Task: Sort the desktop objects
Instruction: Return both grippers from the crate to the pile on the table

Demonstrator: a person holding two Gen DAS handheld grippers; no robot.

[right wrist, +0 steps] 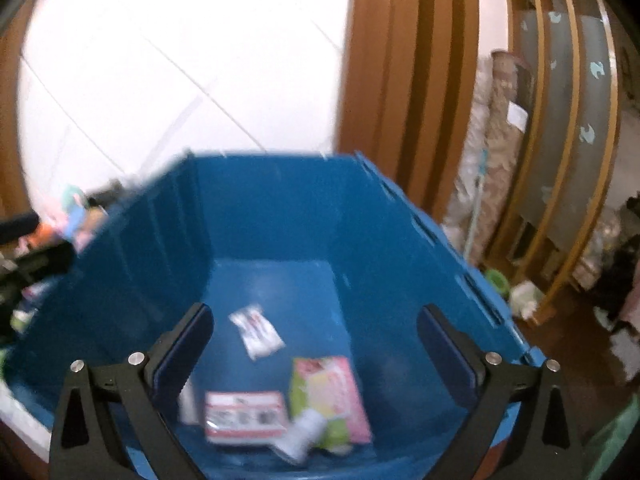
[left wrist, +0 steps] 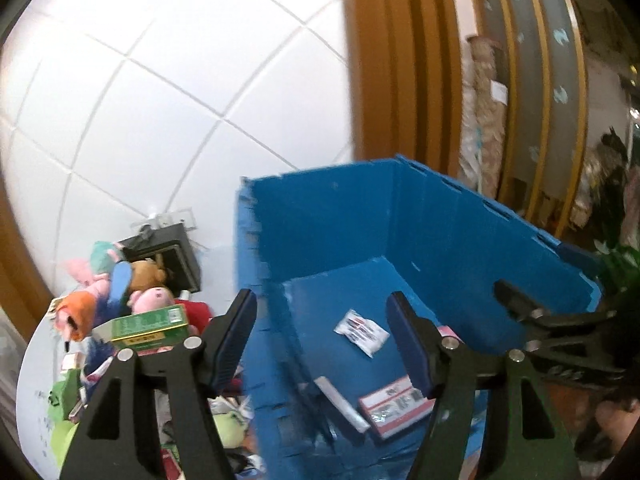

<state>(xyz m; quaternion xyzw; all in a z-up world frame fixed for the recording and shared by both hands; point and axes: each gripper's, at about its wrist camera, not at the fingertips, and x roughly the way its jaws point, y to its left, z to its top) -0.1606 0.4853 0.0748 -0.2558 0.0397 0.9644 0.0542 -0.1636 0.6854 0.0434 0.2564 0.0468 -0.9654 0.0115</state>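
the blue bin [right wrist: 280,216], a tall open crate, fills the middle of both wrist views, with small desktop items lying on its floor. the right gripper [right wrist: 316,340] hangs over the bin's near rim, angled down into it, its jaws spread wide with nothing between them. the left gripper [left wrist: 320,340] is tilted down over the bin's left wall, jaws apart and empty too. inside lie a pink and green packet [right wrist: 332,396], a red and white box [right wrist: 244,416], a small white sachet [right wrist: 256,330] and a white tube [right wrist: 304,432], blurred. left of the bin, a heap of plush toys [left wrist: 116,284] and a green carton [left wrist: 152,326] crowd the tabletop. white wall tiles [left wrist: 160,100] and a wooden door frame [left wrist: 396,60] stand behind.
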